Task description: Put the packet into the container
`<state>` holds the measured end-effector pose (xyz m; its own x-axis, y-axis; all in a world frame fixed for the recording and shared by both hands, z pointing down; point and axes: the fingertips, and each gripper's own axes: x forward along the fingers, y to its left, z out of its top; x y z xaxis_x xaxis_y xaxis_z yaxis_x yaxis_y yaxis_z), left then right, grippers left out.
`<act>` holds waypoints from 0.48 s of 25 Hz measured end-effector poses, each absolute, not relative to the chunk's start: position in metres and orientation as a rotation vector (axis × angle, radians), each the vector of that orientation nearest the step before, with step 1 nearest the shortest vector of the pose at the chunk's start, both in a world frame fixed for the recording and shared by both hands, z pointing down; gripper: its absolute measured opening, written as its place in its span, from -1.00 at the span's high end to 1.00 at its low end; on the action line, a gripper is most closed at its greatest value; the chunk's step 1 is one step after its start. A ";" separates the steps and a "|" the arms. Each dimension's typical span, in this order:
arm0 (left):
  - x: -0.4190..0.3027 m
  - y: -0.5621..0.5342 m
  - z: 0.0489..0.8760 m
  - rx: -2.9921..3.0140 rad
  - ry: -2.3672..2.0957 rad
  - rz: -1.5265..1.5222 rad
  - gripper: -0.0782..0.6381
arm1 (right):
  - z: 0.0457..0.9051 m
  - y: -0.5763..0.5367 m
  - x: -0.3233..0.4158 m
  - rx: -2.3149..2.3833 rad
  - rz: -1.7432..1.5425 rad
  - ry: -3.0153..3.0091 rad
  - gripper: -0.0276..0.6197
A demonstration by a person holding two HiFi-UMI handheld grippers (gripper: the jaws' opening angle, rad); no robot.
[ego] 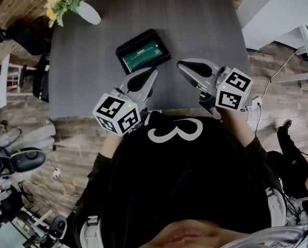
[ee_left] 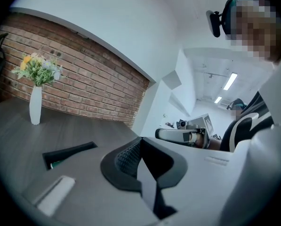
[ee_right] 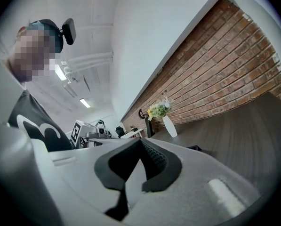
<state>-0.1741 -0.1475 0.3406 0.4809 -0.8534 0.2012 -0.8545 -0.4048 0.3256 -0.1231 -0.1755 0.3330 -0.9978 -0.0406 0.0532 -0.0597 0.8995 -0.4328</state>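
Head view, working outward: green packet point(ego: 142, 55) lying inside the black container point(ego: 137, 39), out on the grey table point(ego: 92, 76), apparently already placed. Both sets of tongs held close to the body near the table's front edge, apart from the container: left gripper point(ego: 151, 72) pressed together on nothing, right gripper point(ego: 181, 65) likewise closed and empty. Likeliest slip, as a judgement: reaching back in with closed tips and shoving the container along the smooth top, or dragging the packet out over the low rim. Vase point(ego: 87, 12) at the far corner, well clear.
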 end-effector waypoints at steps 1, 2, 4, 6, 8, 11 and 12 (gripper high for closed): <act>-0.173 -0.147 0.341 2.349 -1.430 0.003 0.75 | 0.333 -0.175 -0.124 0.073 0.689 -3.021 0.91; -0.173 -0.146 0.340 2.347 -1.433 0.001 0.75 | 0.332 -0.174 -0.124 0.066 0.690 -3.021 0.91; -0.174 -0.146 0.340 2.339 -1.438 -0.005 0.75 | 0.332 -0.174 -0.125 0.054 0.692 -3.022 0.91; -0.175 -0.145 0.340 2.331 -1.446 -0.007 0.75 | 0.332 -0.173 -0.125 0.048 0.694 -3.016 0.91; -0.176 -0.144 0.340 2.326 -1.459 -0.004 0.75 | 0.334 -0.172 -0.125 0.045 0.695 -3.013 0.91; -0.176 -0.143 0.342 2.321 -1.470 0.000 0.75 | 0.335 -0.170 -0.125 0.036 0.693 -3.015 0.91; -0.175 -0.143 0.342 2.321 -1.471 0.001 0.75 | 0.335 -0.170 -0.124 0.033 0.693 -3.014 0.91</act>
